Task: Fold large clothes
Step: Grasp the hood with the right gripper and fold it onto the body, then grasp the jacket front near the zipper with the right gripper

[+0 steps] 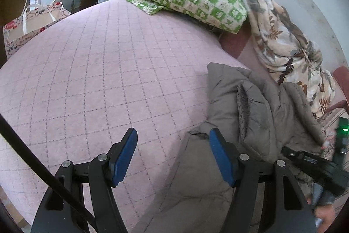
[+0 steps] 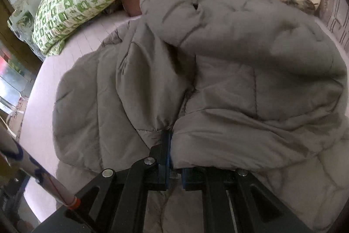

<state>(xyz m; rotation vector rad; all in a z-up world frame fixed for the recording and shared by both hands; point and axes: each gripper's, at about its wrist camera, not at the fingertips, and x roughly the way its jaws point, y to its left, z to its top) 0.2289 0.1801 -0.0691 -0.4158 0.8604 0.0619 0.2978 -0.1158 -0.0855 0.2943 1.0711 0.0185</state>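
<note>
- Pink quilted bed (image 1: 98, 71) carries the grey padded jacket (image 2: 218, 62), bunched near the floral blanket (image 1: 283, 47).
- Right gripper (image 2: 169, 145): jaws clamped on a jacket fold, probably to drag it flat for folding.
- Left gripper (image 1: 173, 154): jaws apart, empty, angled down beside the jacket edge.

Right gripper (image 2: 169, 134) pinching grey jacket (image 2: 240, 71)

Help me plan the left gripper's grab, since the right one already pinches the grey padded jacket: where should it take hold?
Probably the flat hem edge of the grey padded jacket beside the left gripper, coming from the bare pink quilted bedcover side. That edge lies thin there, while the bunched folds by the right gripper look too bulky.
</note>
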